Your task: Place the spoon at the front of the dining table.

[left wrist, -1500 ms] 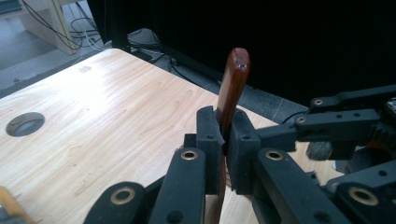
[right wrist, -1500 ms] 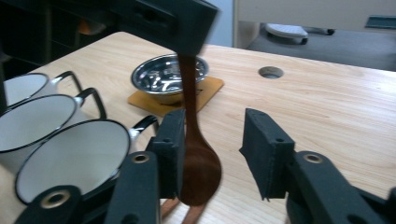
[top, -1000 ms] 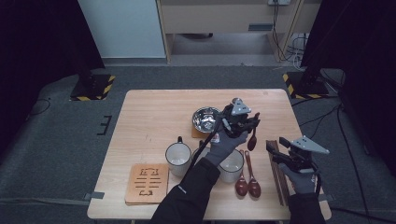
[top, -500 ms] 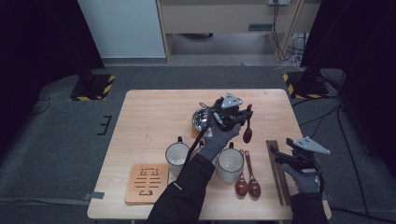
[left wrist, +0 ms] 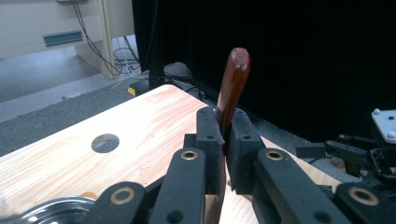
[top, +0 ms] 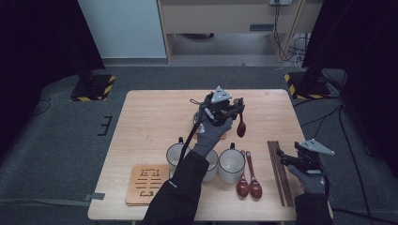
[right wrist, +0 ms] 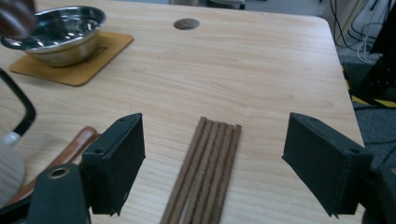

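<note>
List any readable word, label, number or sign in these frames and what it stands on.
No text can be read.
Wooden trivet: cut-out pattern that looks like characters, too small to read.
Floor blocks: yellow-and-black hazard stripes, no words.

Your left arm hides part of one mug (top: 176, 153); the bowl (right wrist: 58, 32) is cut off at the right gripper view's edge, beside a blurred brown shape (right wrist: 14, 18).

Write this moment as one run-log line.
left gripper: shut on wooden spoon | right gripper: open, just been opening, above chopsticks
</note>
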A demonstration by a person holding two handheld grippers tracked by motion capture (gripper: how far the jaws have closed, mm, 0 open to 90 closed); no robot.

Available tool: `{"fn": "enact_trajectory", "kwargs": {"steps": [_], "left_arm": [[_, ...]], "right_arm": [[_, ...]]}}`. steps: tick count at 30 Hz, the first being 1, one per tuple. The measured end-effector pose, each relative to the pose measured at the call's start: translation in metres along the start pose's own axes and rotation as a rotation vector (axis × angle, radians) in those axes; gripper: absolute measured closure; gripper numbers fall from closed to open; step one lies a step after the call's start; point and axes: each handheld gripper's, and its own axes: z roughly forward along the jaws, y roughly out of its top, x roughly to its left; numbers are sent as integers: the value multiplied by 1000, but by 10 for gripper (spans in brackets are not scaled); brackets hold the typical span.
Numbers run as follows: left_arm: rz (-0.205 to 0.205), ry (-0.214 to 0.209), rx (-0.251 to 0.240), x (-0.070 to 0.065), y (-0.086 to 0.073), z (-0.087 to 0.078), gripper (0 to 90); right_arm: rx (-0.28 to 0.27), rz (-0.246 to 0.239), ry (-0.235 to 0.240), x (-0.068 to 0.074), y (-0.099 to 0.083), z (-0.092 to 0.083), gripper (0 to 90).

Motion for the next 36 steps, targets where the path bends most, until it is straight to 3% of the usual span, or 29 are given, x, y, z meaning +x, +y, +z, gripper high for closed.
{"fn": "enact_trajectory", "kwargs": {"steps": [8,16,25,36], "left_arm": [[-21,22,-23,13,1,-10,839],[-41,59,-40,29,1,-20,839],[-60,101,-50,45,1,-29,838],[-84,150,-51,64,-3,-37,839]], "right_arm": [[41,13,-33,-13,-11,5,198],[48,28,-58,-23,-20,8,203],[70,12,-91,-29,-26,11,181],[90,30,-100,-35,-36,16,180]]}}
